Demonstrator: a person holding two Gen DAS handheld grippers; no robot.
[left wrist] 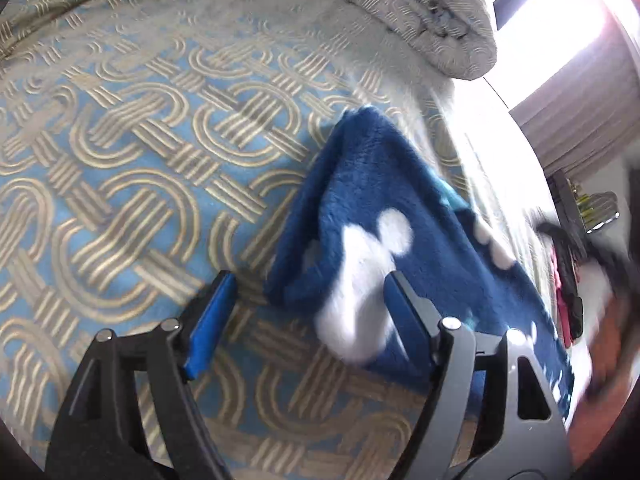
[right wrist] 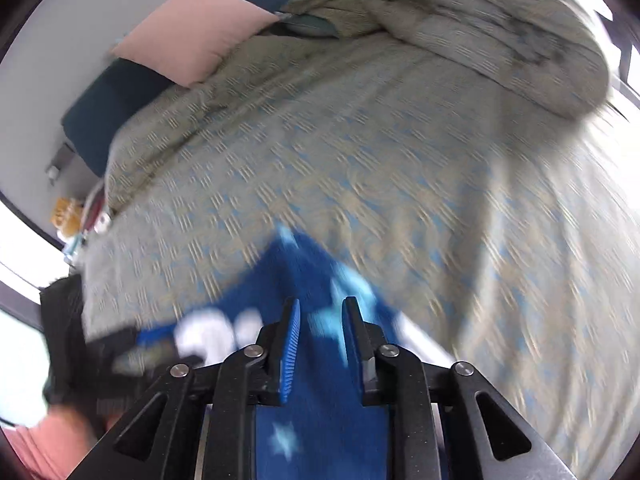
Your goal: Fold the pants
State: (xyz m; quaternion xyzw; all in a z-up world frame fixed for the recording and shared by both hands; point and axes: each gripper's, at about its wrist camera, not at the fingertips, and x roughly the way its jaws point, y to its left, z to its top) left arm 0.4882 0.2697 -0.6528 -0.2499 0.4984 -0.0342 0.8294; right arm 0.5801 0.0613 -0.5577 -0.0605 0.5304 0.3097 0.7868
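Note:
Blue fleece pants [left wrist: 376,208] with white and pale-blue shapes lie folded on the patterned bedspread [left wrist: 132,168]. My left gripper [left wrist: 310,292] is open wide just above the pants' near-left corner. Its right finger [left wrist: 404,308] is over the fabric and its left finger [left wrist: 216,312] is over bare bedspread. In the right wrist view the pants [right wrist: 320,432] lie under my right gripper [right wrist: 322,306]. Its jaws stand a little apart and the fabric shows through the gap, with no pad pressing on it. That view is blurred.
A bunched duvet [right wrist: 480,28] lies at the far side of the bed, also seen as the duvet [left wrist: 420,12]. A pink pillow [right wrist: 192,32] leans on a dark blue headboard [right wrist: 100,112]. A curtain [left wrist: 580,112] and bright window are to the right. A person's hand [right wrist: 64,424] shows low left.

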